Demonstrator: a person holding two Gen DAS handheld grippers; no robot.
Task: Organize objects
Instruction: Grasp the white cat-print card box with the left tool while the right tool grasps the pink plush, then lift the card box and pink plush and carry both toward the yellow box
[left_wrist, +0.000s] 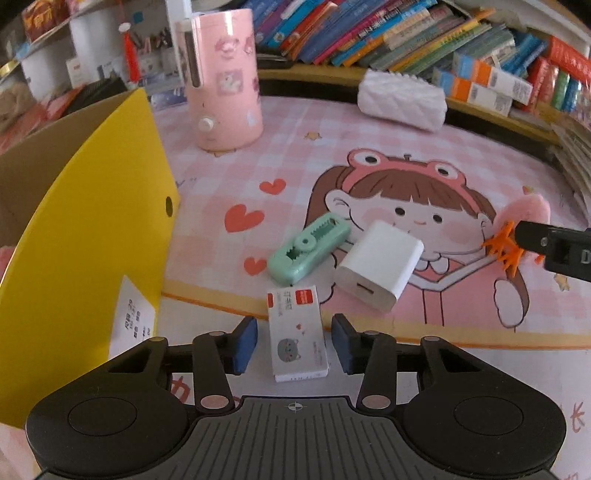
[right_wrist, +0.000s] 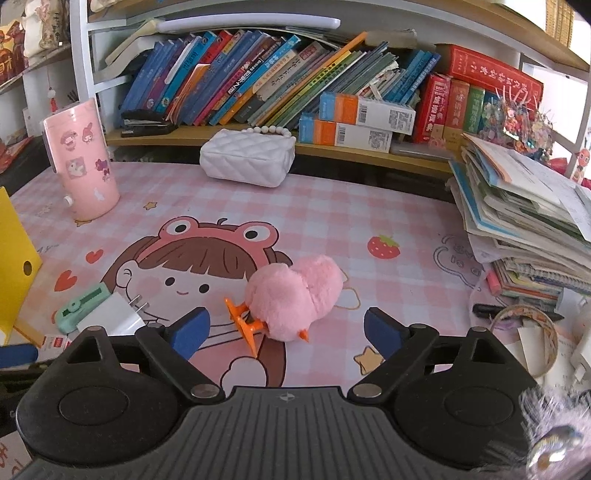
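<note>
Left hand-held gripper (left_wrist: 294, 345) open astride small card box (left_wrist: 297, 334), right hand-held gripper (right_wrist: 287, 328) open w/ nothing held: centre pads on box sides, close gently, then lift.

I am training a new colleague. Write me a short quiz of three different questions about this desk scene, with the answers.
1. True or false: the left gripper is shut on the small card box.
2. Which thing lies in front of the right gripper? A) white purse B) pink plush chick C) pink tumbler
3. Fill in: the white charger touches the ____ green tool.

Key: 1 false, it is open with the box between its fingers; 2 B, the pink plush chick; 3 mint.
</note>
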